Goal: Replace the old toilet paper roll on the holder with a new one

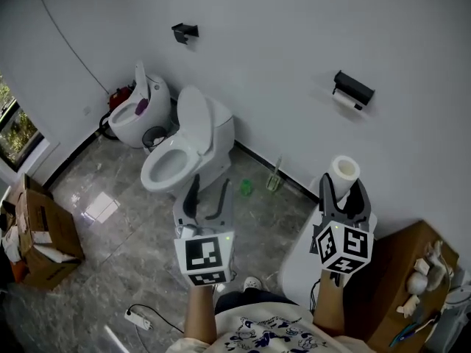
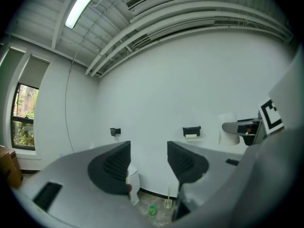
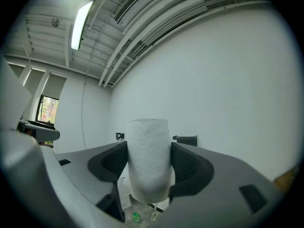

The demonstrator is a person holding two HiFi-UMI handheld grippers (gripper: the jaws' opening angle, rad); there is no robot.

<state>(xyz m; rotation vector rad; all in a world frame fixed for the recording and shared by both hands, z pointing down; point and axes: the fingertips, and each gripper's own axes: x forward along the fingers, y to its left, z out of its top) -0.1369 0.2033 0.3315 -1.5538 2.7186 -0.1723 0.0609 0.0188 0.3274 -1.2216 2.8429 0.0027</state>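
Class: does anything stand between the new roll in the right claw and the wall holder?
Only open air lies between the new roll, shut in the right claw, and the holder. But white paper of the old roll seems to sit on the holder, so its place is taken.

The roll (image 3: 148, 159) in the right claw (image 3: 148, 151) is soft white paper, faintly embossed. The claw's ribbed pads (image 3: 187, 163) look like matt dark plastic. The floor (image 1: 118, 197) is glossy grey stone-look tile that mirrors light. The toilet (image 1: 188, 149) is smooth, shiny white ceramic, the wall (image 1: 280, 43) matt white. The boxes (image 1: 44, 234) are dull brown cardboard.
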